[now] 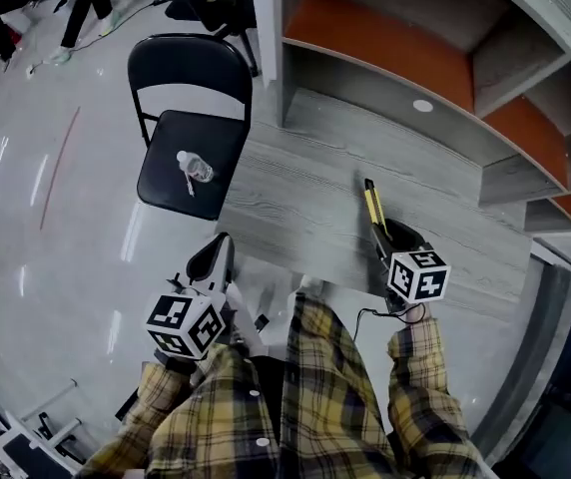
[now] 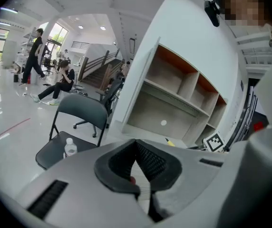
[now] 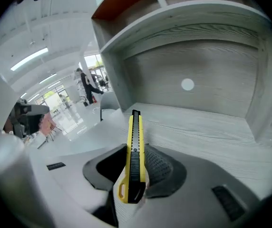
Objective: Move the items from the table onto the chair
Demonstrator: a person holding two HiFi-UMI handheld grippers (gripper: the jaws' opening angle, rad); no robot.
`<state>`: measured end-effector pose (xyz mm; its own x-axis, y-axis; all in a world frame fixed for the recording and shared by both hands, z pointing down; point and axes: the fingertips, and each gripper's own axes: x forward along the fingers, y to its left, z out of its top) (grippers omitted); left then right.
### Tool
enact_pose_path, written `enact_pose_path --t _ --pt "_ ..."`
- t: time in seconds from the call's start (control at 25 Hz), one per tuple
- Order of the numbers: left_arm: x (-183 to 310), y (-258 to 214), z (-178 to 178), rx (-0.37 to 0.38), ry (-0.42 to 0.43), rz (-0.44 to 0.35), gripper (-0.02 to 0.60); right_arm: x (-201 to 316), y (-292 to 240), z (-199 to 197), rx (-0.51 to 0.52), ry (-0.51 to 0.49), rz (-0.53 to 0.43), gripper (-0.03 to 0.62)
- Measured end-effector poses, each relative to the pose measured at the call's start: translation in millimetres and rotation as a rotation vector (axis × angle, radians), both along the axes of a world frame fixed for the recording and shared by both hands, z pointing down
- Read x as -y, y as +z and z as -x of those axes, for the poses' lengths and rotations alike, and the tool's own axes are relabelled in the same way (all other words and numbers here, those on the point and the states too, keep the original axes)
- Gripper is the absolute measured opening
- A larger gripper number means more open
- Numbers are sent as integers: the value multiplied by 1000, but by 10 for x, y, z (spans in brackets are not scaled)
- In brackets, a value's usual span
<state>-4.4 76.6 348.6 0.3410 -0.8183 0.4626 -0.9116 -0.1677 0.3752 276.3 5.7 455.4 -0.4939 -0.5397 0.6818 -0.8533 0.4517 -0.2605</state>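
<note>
Yellow utility knife (image 3: 135,151) is sitting clamped between the jaws of my right gripper (image 1: 386,241), its tip pointing straight ahead over the grey wood-grain table (image 1: 295,198). I am holding my left gripper (image 1: 214,263) fully closed on nothing, just off the table's near edge. Ahead of it, a water bottle (image 1: 195,168) is resting on the black folding chair (image 1: 191,78).

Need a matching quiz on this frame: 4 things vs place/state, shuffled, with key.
Things:
1. water bottle
2. utility knife
3. left gripper
4. chair

Place/state:
A. shut, nothing held
B. stands beside the table
C. on the chair seat
D. gripped by the right gripper

Pairs: 1-C, 2-D, 3-A, 4-B
</note>
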Motion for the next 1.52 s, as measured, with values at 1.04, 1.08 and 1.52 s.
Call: enact_pose_path --t 1.04,1.08,1.52 --pt "59 1220 4048 -22 -235 172 5 331 1331 6003 123 -259 233 127" --pt "38 1315 4093 -32 -247 181 5 350 1517 6089 112 -264 252 127" --pt "-41 2283 4594 72 -226 293 5 650 3349 6423 -59 -195 338 129"
